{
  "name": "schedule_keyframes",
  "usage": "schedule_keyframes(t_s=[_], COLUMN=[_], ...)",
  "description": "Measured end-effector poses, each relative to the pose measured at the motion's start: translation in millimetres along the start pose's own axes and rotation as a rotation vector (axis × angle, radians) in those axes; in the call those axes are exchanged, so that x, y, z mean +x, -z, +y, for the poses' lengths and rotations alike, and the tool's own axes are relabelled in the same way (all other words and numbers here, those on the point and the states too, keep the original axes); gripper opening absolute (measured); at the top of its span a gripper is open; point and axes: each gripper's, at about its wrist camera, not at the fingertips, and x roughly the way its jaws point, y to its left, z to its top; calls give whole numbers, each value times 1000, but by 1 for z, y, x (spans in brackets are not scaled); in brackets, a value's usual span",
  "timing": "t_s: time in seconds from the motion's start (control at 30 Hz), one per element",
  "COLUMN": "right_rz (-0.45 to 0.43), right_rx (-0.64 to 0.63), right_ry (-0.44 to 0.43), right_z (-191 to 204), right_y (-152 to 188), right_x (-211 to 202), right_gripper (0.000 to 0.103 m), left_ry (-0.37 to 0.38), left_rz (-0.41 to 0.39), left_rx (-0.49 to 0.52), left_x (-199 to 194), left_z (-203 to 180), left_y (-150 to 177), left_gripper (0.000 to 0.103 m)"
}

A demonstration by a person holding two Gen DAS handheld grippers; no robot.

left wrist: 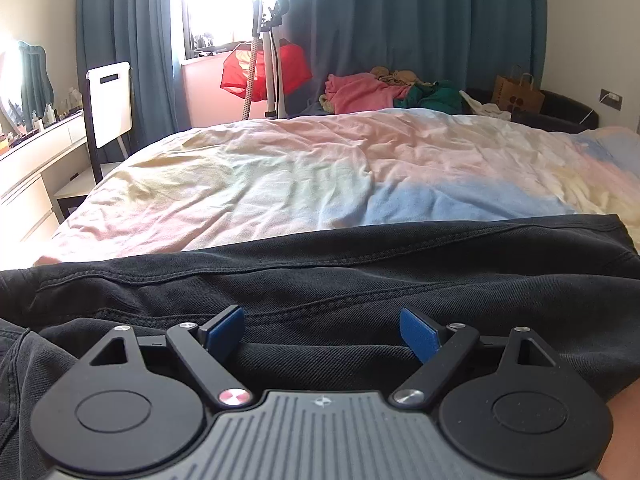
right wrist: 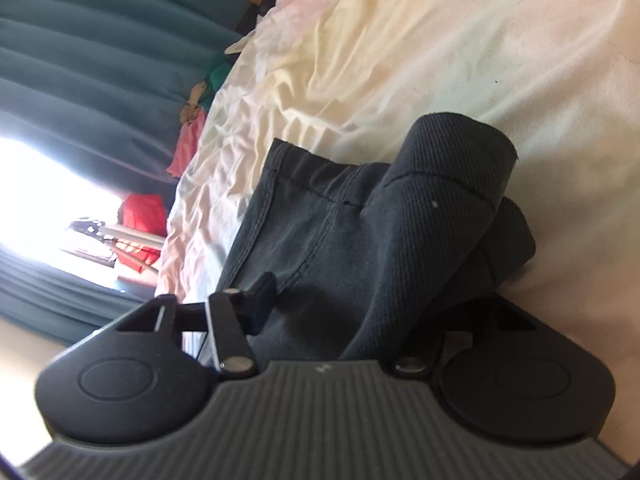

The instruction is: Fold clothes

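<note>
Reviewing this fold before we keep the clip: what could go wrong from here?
1. The left gripper is open, its blue pads apart over the black trousers; closing here may catch several layers, or none.
2. On the right, the trousers are bunched and curled upward around the right gripper; one finger is hidden, so the grasp is unclear and cloth could slip.
3. The bedsheet is wrinkled; the fold may land uneven.

1. No words, brand names or numbers can be read in either view.
2. Far ahead and right of the left tool, a brown paper bag [left wrist: 518,94] carries a dark clover-like print; its small lettering is too blurred to read.
</note>
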Motion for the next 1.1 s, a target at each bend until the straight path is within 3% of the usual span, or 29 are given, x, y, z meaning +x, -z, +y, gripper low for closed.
schedule_keyframes(t_s=[0.1,0.2,0.33,0.57,0.73,0.87,1.1], right_rz=[-31,-65,-108,-127,-163,-190,-207], right_rx=[-32,-49,-95,-154,-223,-226,-246], right_ry=[54,64,33,24,18,14,21], right_z=[6,13,28,36,47,53,57], right_y=[0,-2,-7,-11,-5,0,2], right_x=[-2,-9,-22,-27,-34,-40,-40], right_gripper=[23,12,10,10,10,10,10], left_ry=[-21,-41,-71,-232,-240,-273,-210], left_rz=[-3,-13,-43,-12,152,138,153], left_rx=[22,45,66,84,108,138,57], left_x=[-1,-6,-22,-55,-26,-12,-12], left_z=[-4,-8,-7,25,33,29,47], left_y=[3,4,3,2,24,43,44], left_gripper=[87,87,87,87,93,95,96])
